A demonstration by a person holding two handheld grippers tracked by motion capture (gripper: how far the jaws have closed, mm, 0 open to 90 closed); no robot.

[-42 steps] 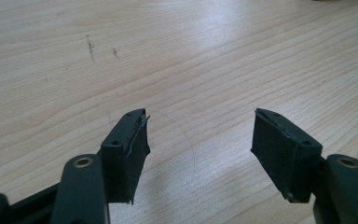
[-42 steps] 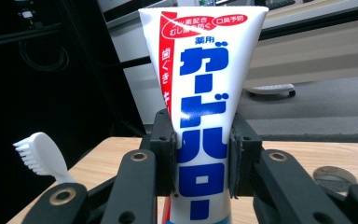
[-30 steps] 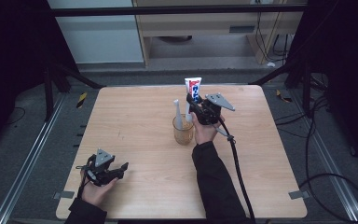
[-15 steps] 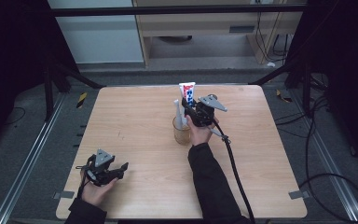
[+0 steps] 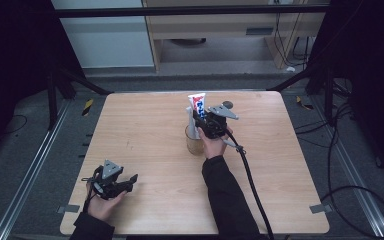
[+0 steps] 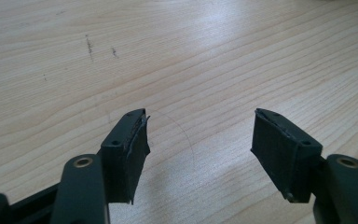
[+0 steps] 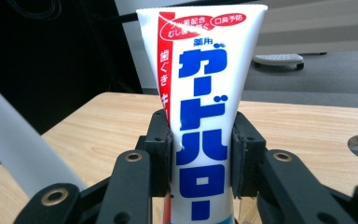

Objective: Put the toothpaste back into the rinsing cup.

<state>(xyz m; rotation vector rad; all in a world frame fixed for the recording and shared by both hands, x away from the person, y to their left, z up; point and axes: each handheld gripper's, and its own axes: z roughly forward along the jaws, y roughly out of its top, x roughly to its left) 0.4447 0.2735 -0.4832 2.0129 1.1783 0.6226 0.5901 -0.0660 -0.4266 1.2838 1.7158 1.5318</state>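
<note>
Lowering the toothpaste tube (image 7: 200, 116), clamped upright in the right hand-held gripper (image 7: 203, 154), into the cup (image 5: 195, 145) just below; the clamp has just been loosened a bit, full release is probably needed next.

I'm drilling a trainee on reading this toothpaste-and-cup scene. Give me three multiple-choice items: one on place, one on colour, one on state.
1. Where is the glass cup?
A. mid-table, under the right gripper
B. at the table's left edge
C. on the floor

2. What colour is the large lettering on the toothpaste tube?
A. green
B. blue
C. black

3. How stands the left gripper?
A. shut on a tube
B. shut on a cup
C. open, nothing between its jaws

Key: 1 A, the high view shows it there; 2 B, the right gripper view shows blue characters; 3 C, bare wood lies between its jaws.
</note>
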